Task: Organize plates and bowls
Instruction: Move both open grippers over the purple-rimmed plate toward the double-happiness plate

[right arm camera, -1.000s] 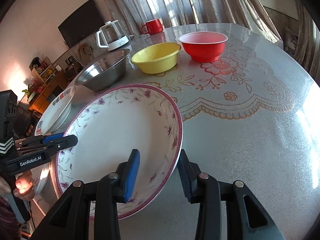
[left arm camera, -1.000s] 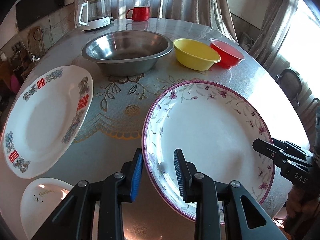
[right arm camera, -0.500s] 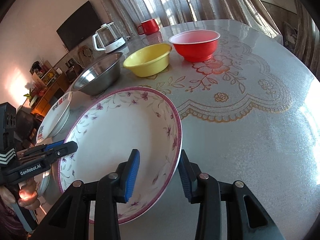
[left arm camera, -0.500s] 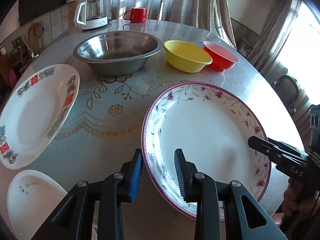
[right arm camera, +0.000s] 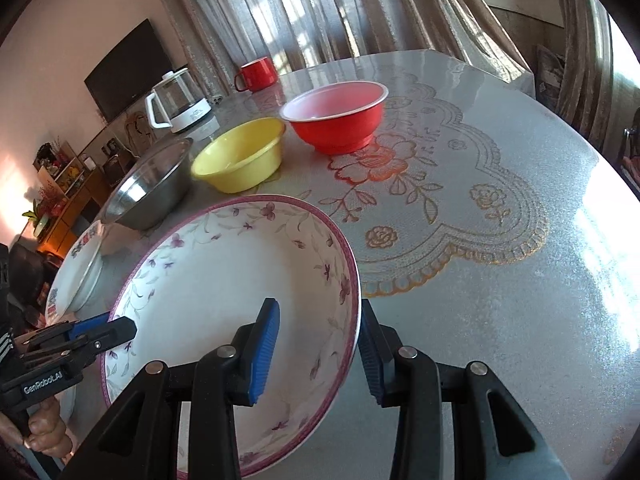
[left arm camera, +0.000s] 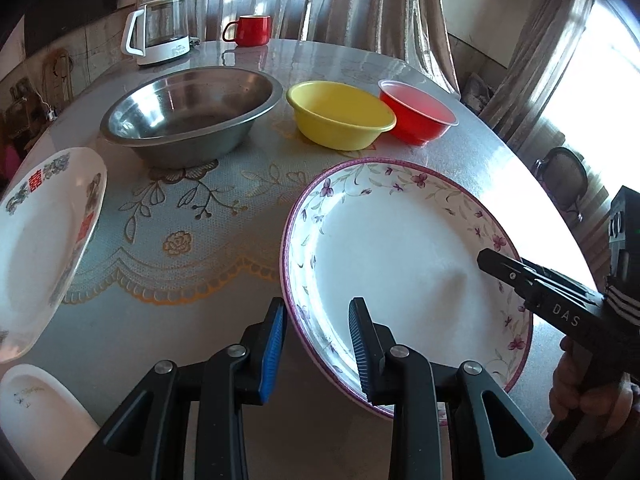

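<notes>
Left wrist view: close over the flowered plate (left arm camera: pixel 404 248), from its left rim, angled down across the tabletop (left arm camera: pixel 192 216) toward the curtains (left arm camera: pixel 360 4).
Right wrist view: close at the plate's right rim, facing the curtains and television (right arm camera: pixel 128 68).
Shared: plate, bowls, kettle (left arm camera: pixel 160 36), mug (right arm camera: pixel 256 74); edges warped, perhaps misleading.

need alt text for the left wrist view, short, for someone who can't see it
The left tongs straddle the near rim of a purple-flowered plate, while the right tongs hold its opposite rim. Beyond on the patterned table stand a steel bowl, yellow bowl and red bowl; a red-lettered white plate lies left.
</notes>
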